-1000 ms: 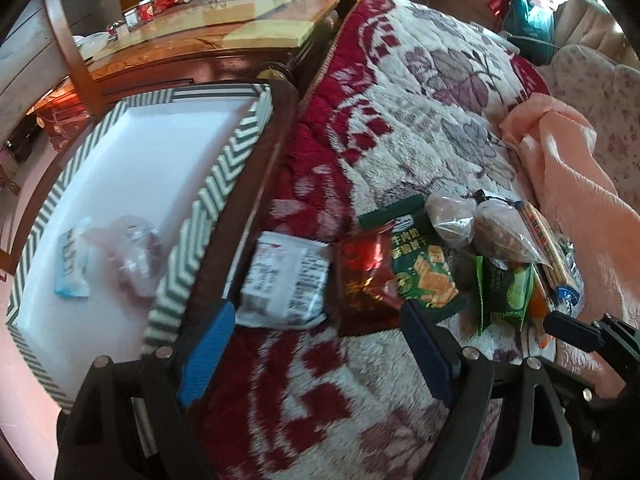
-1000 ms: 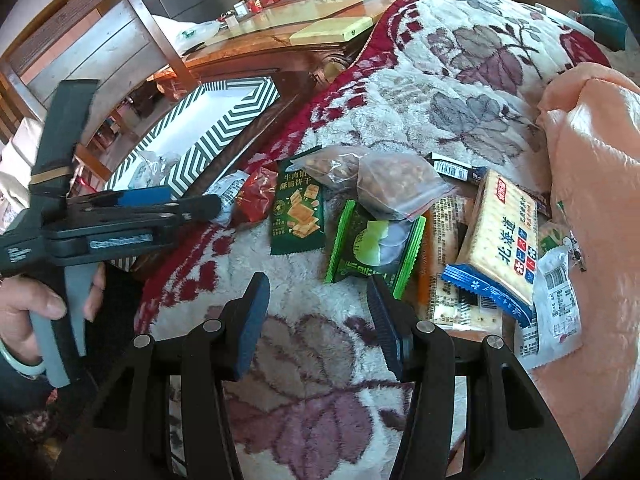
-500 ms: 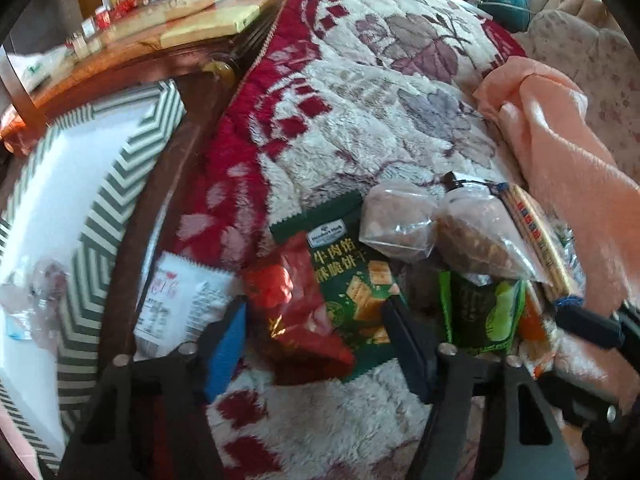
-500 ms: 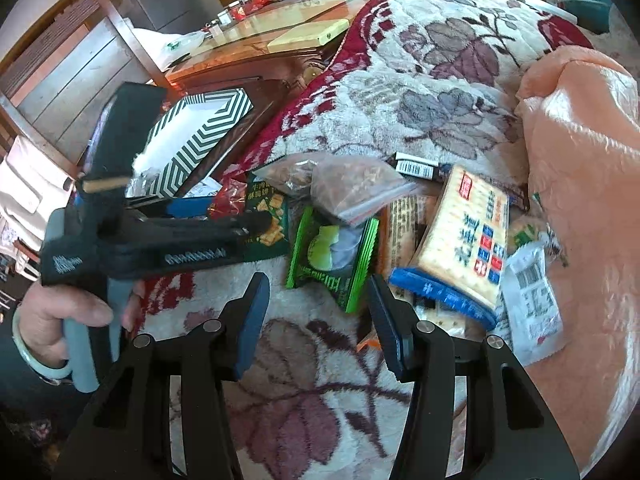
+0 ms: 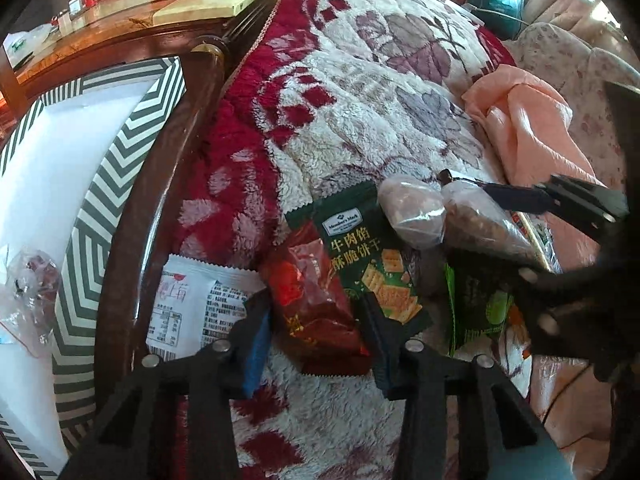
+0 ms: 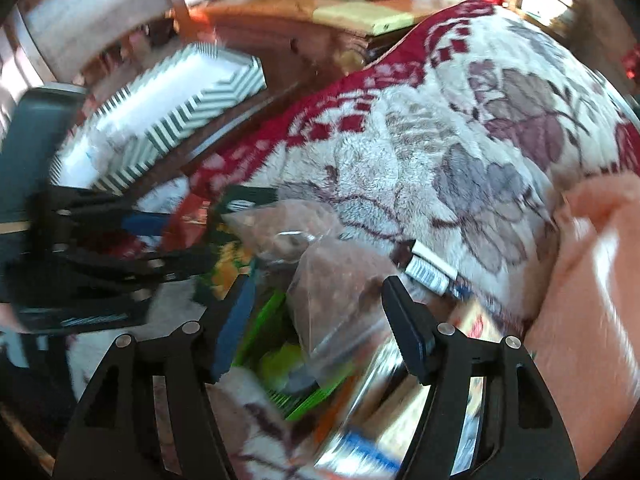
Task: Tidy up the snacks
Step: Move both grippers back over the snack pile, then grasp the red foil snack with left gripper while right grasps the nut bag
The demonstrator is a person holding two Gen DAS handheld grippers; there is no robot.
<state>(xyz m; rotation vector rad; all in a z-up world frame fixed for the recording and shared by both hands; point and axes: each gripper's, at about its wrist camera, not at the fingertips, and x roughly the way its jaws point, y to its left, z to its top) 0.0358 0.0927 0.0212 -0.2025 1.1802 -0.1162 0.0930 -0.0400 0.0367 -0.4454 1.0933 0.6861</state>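
Snack packets lie in a heap on a fleece blanket (image 5: 352,92). My left gripper (image 5: 316,316) is open, its fingers on either side of a red packet (image 5: 316,304). A white packet (image 5: 192,308) lies left of it and a dark green cracker packet (image 5: 372,256) right of it. My right gripper (image 6: 320,308) is open above a clear bag of brown snacks (image 6: 332,288) and a bright green packet (image 6: 280,364); this view is blurred. It also shows at the right of the left wrist view (image 5: 560,200). The striped box (image 5: 96,208) stands on the left.
The striped box holds a clear wrapped item (image 5: 28,292). A dark wooden rail (image 5: 168,168) runs between box and blanket. A peach cloth (image 5: 532,128) lies on the right. A wooden table (image 5: 168,12) with small items stands behind.
My left gripper moved right and down from the box side until its fingers straddle the red packet. My right gripper moved forward over the clear bag and is in fast motion.
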